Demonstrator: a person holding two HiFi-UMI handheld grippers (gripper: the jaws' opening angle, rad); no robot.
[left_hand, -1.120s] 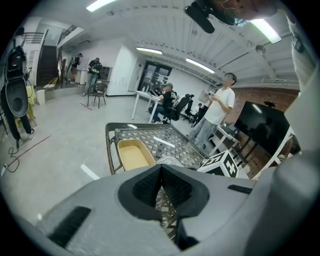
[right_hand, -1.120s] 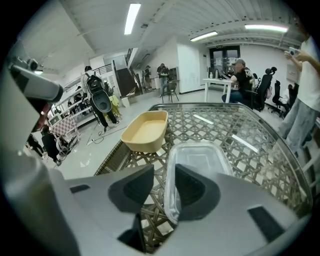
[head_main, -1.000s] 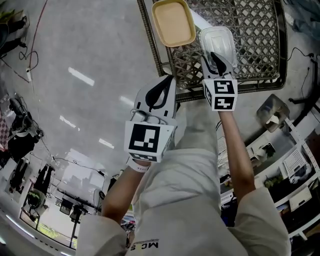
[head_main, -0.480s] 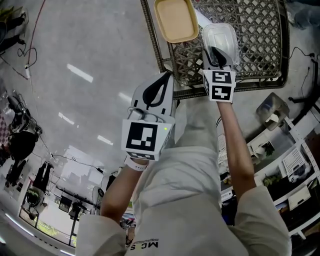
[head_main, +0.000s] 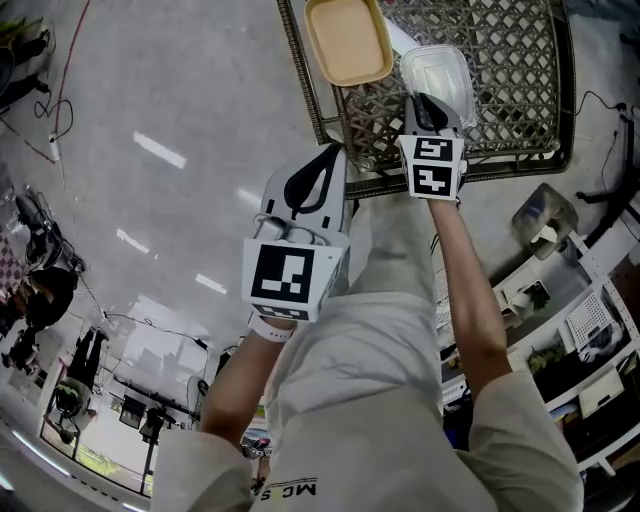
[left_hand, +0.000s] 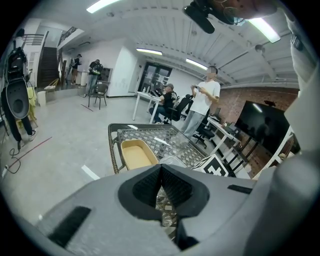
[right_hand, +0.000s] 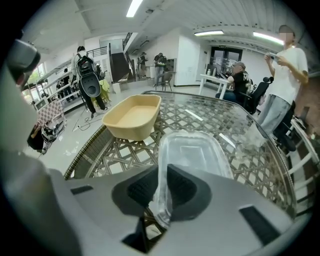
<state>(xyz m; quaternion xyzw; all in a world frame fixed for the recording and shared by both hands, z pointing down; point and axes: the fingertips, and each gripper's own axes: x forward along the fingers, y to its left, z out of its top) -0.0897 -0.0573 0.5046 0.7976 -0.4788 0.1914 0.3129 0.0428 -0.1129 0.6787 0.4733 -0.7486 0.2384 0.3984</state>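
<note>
Wicker glass-topped desk (head_main: 510, 70) far, head view: right gripper (head_main: 428, 113) at clear plastic container (head_main: 440, 70), on desk right of beige oval tub (head_main: 347, 40). Left gripper view: left gripper (left_hand: 161, 172) fingers clenched, empty. Right gripper view: fingers grasping container's near rim.

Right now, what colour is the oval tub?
Pale yellow oval plastic tub; best in right gripper view.

Clear glossy plastic container (right_hand: 200, 155), matt beige tub (right_hand: 132, 117), glass-topped wicker table (right_hand: 240, 150).

Left tool (head_main: 334, 153) shut, held low, right tool (head_main: 422, 100) clamped, arm outstretched
</note>
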